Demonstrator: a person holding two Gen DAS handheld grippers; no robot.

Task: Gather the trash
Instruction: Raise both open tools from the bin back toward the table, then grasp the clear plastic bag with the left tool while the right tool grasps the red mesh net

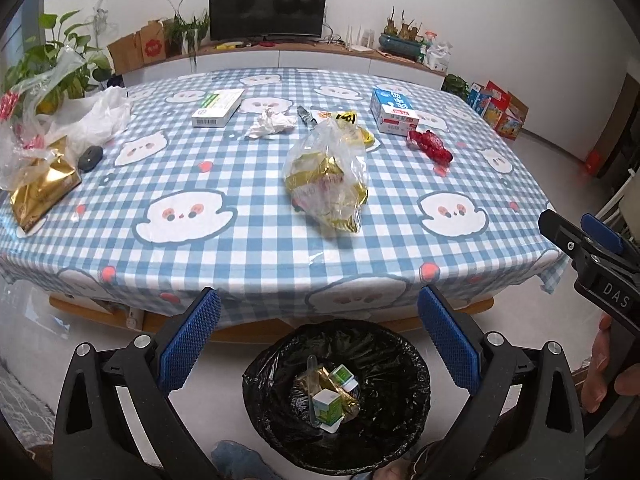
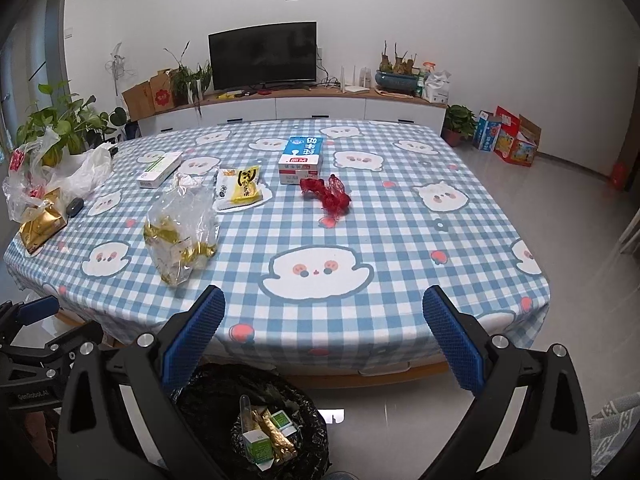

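Clearly both the left tongs [image 1: 318,338] and right tongs [image 2: 324,340] gape empty over the bin [image 1: 416,396], while the clear bag of gold wrappers [image 1: 326,178] lies ahead on the worktop [image 1: 248,252], long axis running away, nearer the left tongs.

The bin [image 1: 336,396] stands on the floor directly before the desk [image 1: 248,248], below my left gripper [image 1: 320,336]. In it lie two small cartons [image 1: 329,410]. On the desk, the plastic bag [image 1: 326,176] lies near the centre. Behind it lies the crumpled tissue [image 1: 271,123], with the flat box [image 1: 218,107] to its left. The milk carton [image 1: 394,111] stands at the right rear, with the netting [image 1: 430,146] just before it.
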